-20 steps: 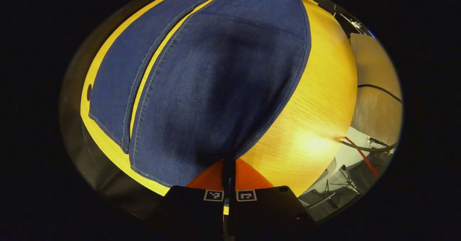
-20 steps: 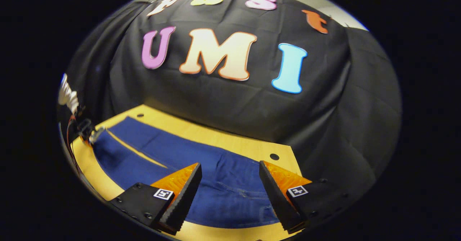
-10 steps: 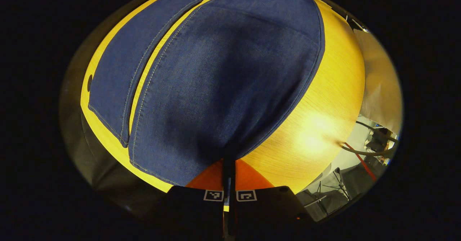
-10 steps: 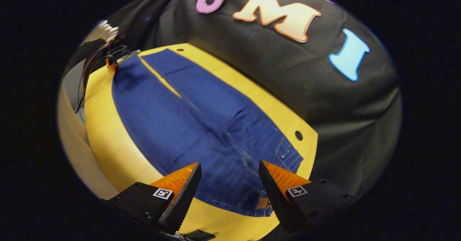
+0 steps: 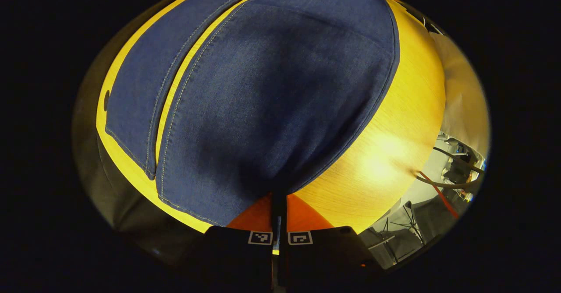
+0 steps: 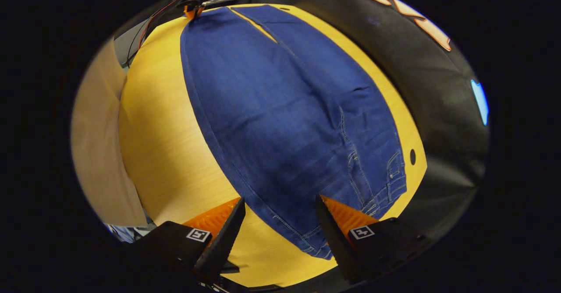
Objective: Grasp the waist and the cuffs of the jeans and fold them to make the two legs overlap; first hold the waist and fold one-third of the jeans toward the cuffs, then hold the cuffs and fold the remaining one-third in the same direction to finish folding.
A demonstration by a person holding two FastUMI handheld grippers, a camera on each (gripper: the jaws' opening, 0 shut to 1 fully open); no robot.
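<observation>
Lab-type recording booth, not a home — black cloth wall drapes right behind a bare wood-grain table. Past the table edge: loose cables incl. a red one, metal stand legs, misc equipment on a pale floor — workshop/lab clutter.

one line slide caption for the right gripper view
Open right gripper poised over the waist of jeans spread flat on the table.
</observation>
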